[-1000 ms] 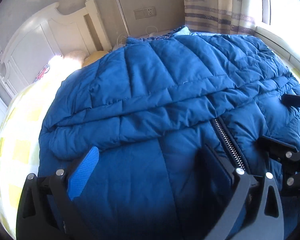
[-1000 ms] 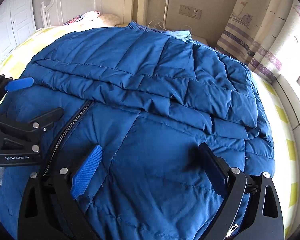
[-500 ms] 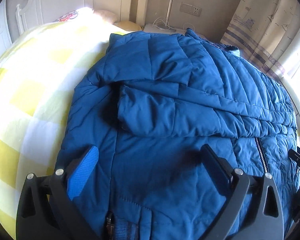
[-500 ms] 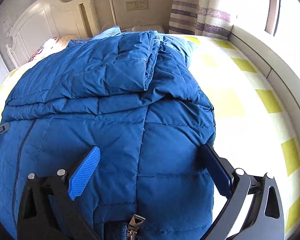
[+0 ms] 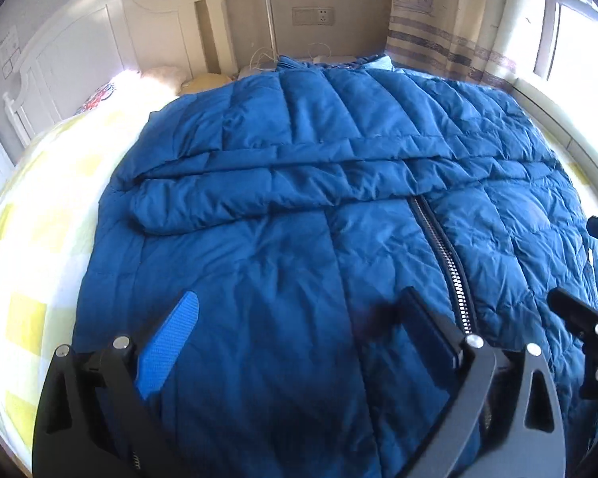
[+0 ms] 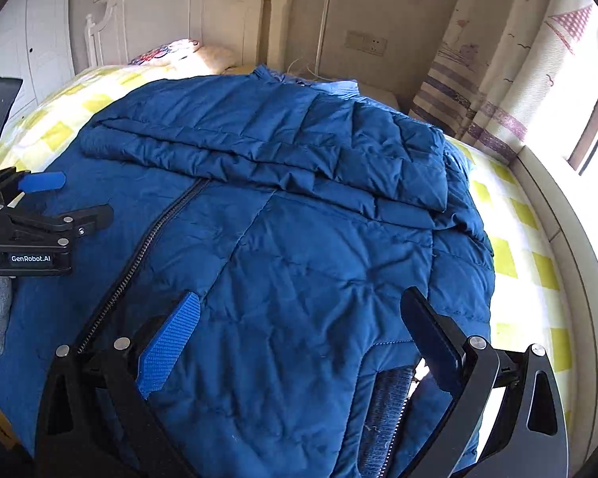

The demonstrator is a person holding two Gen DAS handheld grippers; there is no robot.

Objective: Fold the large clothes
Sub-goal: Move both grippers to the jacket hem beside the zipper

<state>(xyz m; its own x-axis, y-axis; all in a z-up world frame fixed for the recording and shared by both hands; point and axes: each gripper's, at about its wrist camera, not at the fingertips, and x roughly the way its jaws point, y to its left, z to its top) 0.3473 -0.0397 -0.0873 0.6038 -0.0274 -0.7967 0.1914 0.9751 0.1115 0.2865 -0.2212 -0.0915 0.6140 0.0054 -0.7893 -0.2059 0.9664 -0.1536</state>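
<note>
blue jacket (image 5: 299, 263) lies on bed (image 5: 40, 207) | left gripper (image 5: 299, 326) jaws wide apart, holding nothing | right gripper (image 6: 299, 326) same

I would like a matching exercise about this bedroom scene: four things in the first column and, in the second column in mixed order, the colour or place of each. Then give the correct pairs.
Column 1
1. down jacket
2. bed sheet
3. zipper
4. wall socket

Column 2
A. on the wall behind the bed
B. yellow and white checks
C. blue, spread over the bed
D. runs down the front of the jacket, closed

Pairs: 1-C, 2-B, 3-D, 4-A
</note>
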